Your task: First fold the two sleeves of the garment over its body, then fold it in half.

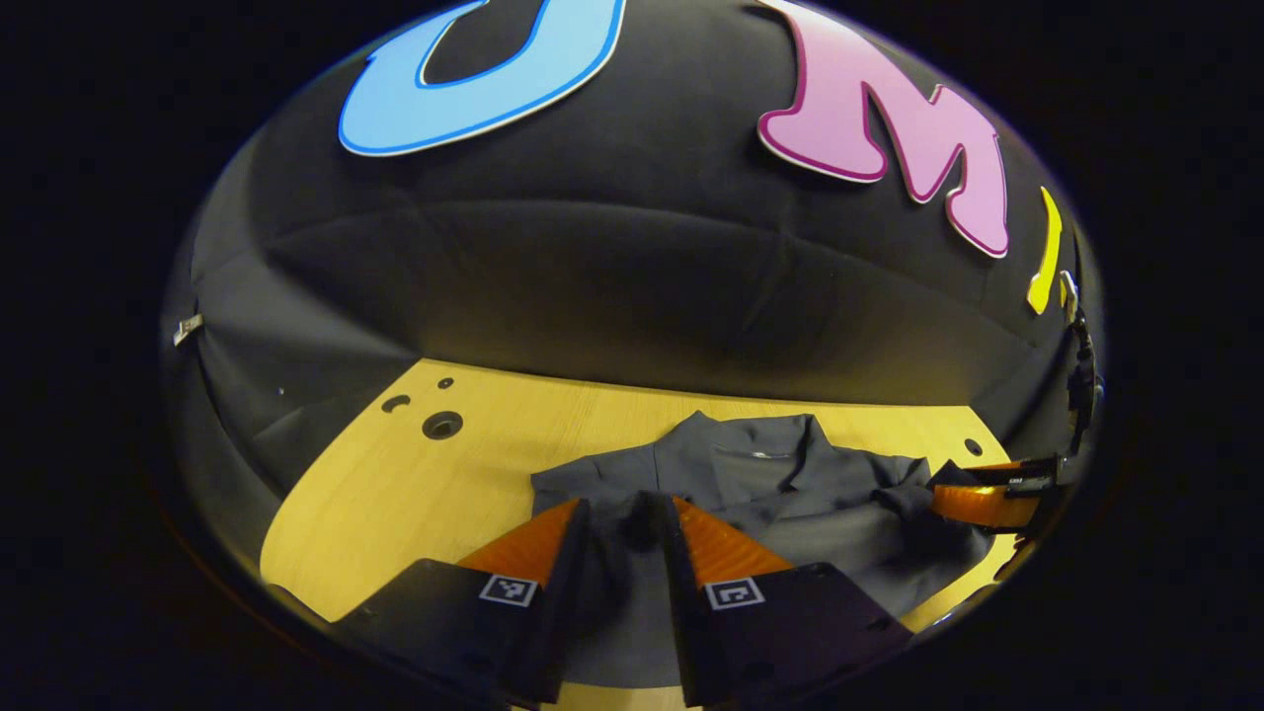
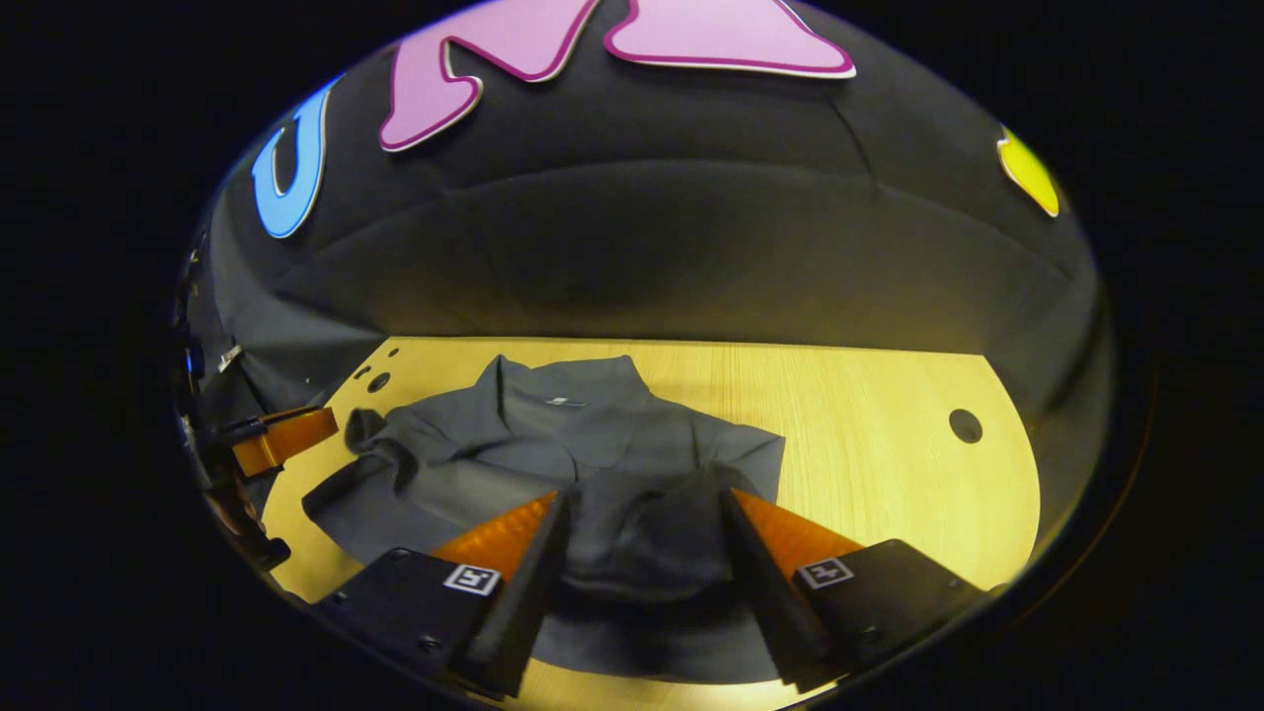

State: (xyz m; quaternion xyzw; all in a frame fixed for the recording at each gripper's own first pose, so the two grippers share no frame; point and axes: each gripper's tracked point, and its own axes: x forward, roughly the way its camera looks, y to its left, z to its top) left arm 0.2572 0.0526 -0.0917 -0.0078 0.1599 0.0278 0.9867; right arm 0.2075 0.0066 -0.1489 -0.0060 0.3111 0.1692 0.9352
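Left gripper view has the dark grey collared shirt [image 1: 770, 484] flat on the pale wooden tabletop [image 1: 415, 484], each hand-held gripper [image 1: 627, 518] part-open around a bunched sleeve—grip uncertain—so sleeve-folding is in hand; next, carry both inward

**Inspector:** Garment colour?

**Clerk:** The dark grey collared cloth garment [image 1: 780, 484] is plain, one shade all over, with a small pale tag at the neck.

**Inspector:** Surface beneath?

**Clerk:** The pale yellow wood-grain bench [image 2: 869, 434] has fine straight grain lines and dark round holes.

**Inspector:** Claw housings?

**Clerk:** The left claw [image 1: 624, 518] has a black body, with a small square black-and-white marker on each side. The right claw [image 2: 642, 509] matches: black body, same chequered squares.
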